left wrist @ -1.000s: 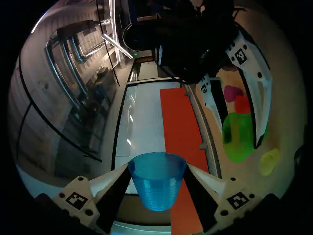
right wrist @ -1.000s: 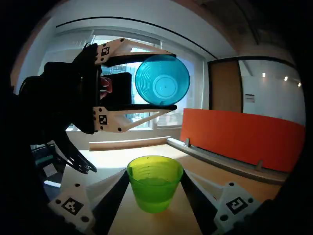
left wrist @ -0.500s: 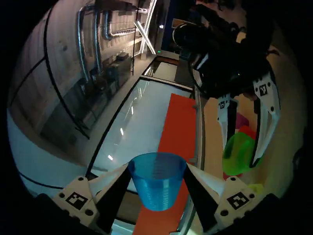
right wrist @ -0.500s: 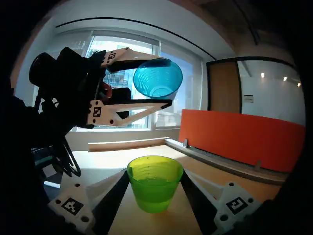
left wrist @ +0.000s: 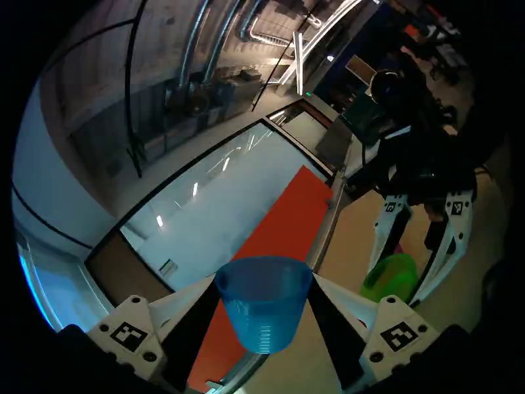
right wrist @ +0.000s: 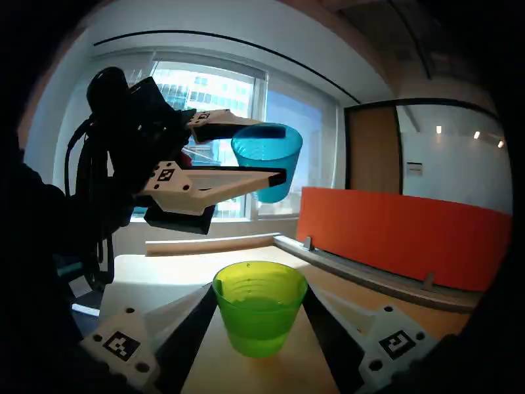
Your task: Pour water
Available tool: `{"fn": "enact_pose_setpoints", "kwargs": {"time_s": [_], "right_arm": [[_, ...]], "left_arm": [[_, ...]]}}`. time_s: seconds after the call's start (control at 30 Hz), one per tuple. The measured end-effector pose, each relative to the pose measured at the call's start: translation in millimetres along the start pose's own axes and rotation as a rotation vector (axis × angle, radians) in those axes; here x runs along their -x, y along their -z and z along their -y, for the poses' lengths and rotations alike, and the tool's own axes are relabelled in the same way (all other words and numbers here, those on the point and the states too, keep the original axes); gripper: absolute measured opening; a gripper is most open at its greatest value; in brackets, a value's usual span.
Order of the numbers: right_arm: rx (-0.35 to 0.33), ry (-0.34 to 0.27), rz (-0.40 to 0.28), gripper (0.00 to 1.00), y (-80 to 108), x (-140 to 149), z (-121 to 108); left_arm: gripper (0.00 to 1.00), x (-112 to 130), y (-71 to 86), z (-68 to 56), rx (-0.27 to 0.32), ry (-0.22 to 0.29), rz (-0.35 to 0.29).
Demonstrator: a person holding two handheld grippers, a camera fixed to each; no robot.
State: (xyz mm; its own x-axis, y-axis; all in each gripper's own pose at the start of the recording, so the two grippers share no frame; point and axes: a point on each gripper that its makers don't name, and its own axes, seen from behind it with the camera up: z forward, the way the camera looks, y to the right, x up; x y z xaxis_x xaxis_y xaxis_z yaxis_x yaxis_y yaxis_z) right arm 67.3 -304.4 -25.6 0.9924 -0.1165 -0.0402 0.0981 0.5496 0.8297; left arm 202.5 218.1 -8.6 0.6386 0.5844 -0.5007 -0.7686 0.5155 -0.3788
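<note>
my left gripper is clamped on the blue cup, one finger pressing each side of its wall just under the rim, and the cup sits with its mouth up between them. i cannot tell whether anything is inside it. my right gripper is closed the same way on the green cup, both fingers against its sides; that cup is upright and holds liquid to roughly the middle of its height. it is low over the wooden table, though i cannot tell whether its base touches the top. in the right gripper view the blue cup hangs well above the green one and a little behind it, up against the bright window, apart from the green cup with open air between them. the dark bulk of the hand and cables holding my left gripper lies off to the left there. beyond the table's far edge runs an orange partition, which the left gripper view shows tilted, running behind the blue cup.
</note>
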Motion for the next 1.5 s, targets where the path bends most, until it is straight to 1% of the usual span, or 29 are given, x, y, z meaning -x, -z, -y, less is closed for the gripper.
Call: {"fn": "enact_pose_setpoints", "kwargs": {"time_s": [0.1, 0.2, 0.57, 0.7, 0.87, 0.97, 1.1, 1.27, 1.5], "right_arm": [[-0.001, -0.002, -0.002, 0.91, 0.0, -0.8, 0.3], [0.0, -0.003, -0.002, 0.91, 0.0, -1.4, 0.6], [0.003, -0.007, -0.011, 0.91, 1.4, -6.6, 1.6], [0.004, -0.007, -0.014, 0.91, 2.4, -8.9, 1.7], [0.002, -0.014, -0.016, 0.91, 2.9, -9.5, 1.6], [0.002, -0.018, -0.017, 0.91, 3.3, -10.0, 2.1], [0.005, -0.017, -0.017, 0.91, 3.8, -10.5, 1.4], [0.012, -0.019, -0.014, 0.91, 5.6, -12.1, -0.3], [0.027, -0.026, 0.0, 0.91, 12.4, -11.5, -4.6]], "left_arm": [[0.88, 1.8, -2.0, -1.2, 0.014, 0.09, -0.003], [0.88, 1.8, -3.9, 0.3, 0.021, 0.164, -0.017], [0.88, 12.6, -4.8, 7.9, 0.035, 0.439, -0.018], [0.88, 20.0, -5.7, 10.6, 0.039, 0.52, -0.013], [0.88, 30.2, -10.3, 8.0, 0.058, 0.616, 0.004], [0.88, 32.3, -11.9, 6.6, 0.07, 0.668, 0.001], [0.88, 36.1, -12.1, 5.7, 0.076, 0.711, -0.003], [0.87, 49.0, -9.2, 2.6, 0.069, 0.722, 0.017], [0.88, 69.0, -0.1, -11.6, 0.082, 0.746, 0.055]]}}
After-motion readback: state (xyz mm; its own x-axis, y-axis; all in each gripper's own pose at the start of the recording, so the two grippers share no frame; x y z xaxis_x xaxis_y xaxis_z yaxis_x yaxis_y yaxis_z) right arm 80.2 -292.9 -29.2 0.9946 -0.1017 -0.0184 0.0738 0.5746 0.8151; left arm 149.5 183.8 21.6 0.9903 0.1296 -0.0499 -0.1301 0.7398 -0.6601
